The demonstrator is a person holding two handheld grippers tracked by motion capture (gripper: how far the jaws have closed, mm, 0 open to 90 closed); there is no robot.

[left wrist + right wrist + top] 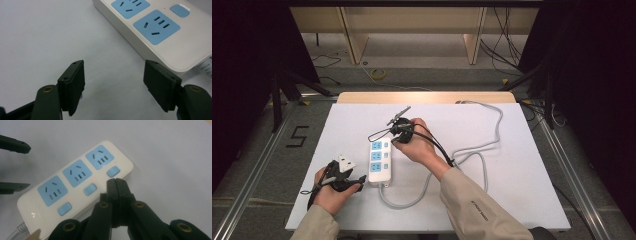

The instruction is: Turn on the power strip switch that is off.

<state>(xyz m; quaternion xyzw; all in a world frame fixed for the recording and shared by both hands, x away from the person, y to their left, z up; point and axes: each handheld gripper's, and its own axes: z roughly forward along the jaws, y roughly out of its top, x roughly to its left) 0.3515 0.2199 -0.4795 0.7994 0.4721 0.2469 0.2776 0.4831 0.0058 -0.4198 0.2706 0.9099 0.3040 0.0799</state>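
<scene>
A white power strip [379, 176] with three blue sockets and three blue switches lies lengthwise on the white table top [512, 165]. My right gripper [393, 138] hovers at its far end. In the right gripper view the right gripper [116, 181] is shut with nothing between its jaws, its tips just beside the far switch [113, 172] on the strip [122, 162]. My left gripper [360, 182] rests low by the strip's near end. Seen in its own view, the left gripper [113, 82] is open and empty, with its right jaw close to the corner of the strip [180, 52].
The strip's grey cable [484, 150] loops from its near end across the right side of the table to the far edge. Black gripper cables trail over both forearms. Beyond the table are wooden desk legs [354, 45] and floor cables. A "5" [298, 136] is marked on the floor at the left.
</scene>
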